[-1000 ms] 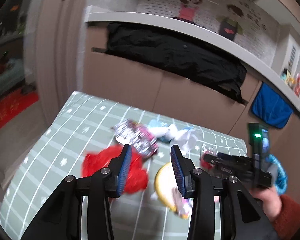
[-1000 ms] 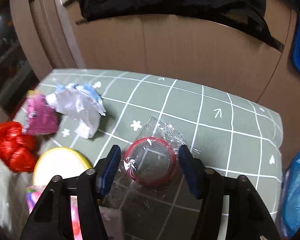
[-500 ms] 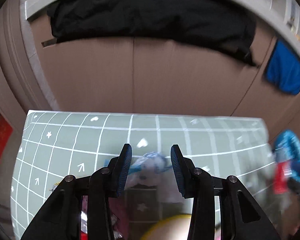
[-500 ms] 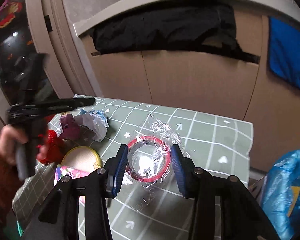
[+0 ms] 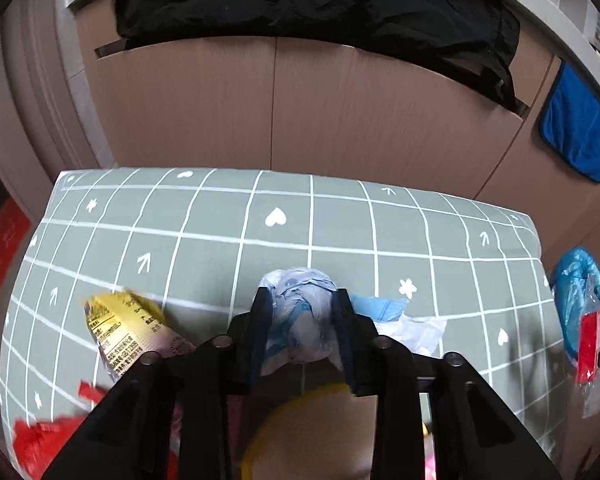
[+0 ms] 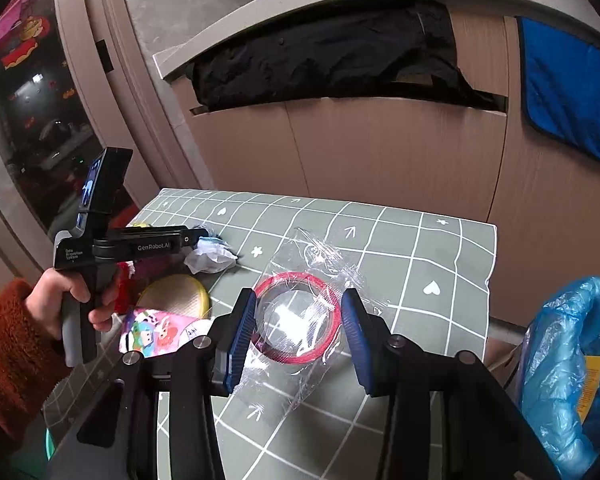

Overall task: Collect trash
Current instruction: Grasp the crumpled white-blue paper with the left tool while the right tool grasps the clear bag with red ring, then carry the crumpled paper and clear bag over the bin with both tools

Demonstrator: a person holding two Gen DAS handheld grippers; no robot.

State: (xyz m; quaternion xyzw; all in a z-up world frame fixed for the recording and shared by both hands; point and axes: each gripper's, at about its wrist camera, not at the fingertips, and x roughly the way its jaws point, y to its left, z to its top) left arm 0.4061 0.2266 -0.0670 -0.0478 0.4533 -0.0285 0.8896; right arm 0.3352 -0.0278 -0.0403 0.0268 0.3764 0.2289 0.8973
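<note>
The crumpled white and blue wrapper sits a little in from the middle of the table, on its green checked cloth, and the left gripper has it squarely between its jaws, which are closing in on it, the pads already against the plastic on both sides. More of the same wrapper trails out to the right of the fingers.

Toward the table's left edge lies a yellow snack packet, with a red plastic bag at the near left corner. A round yellow lid rests nearer the front edge, beside a bright cartoon packet.

The right gripper hangs raised near the table's right side, clenched on a clear plastic wrapper with a red ring inside it; the film is pinched at both pads.

Off the table's right edge stands a bin lined with a blue bag (mouth gaping). A hand in a rust-coloured fuzzy sleeve grips the left tool's handle.
</note>
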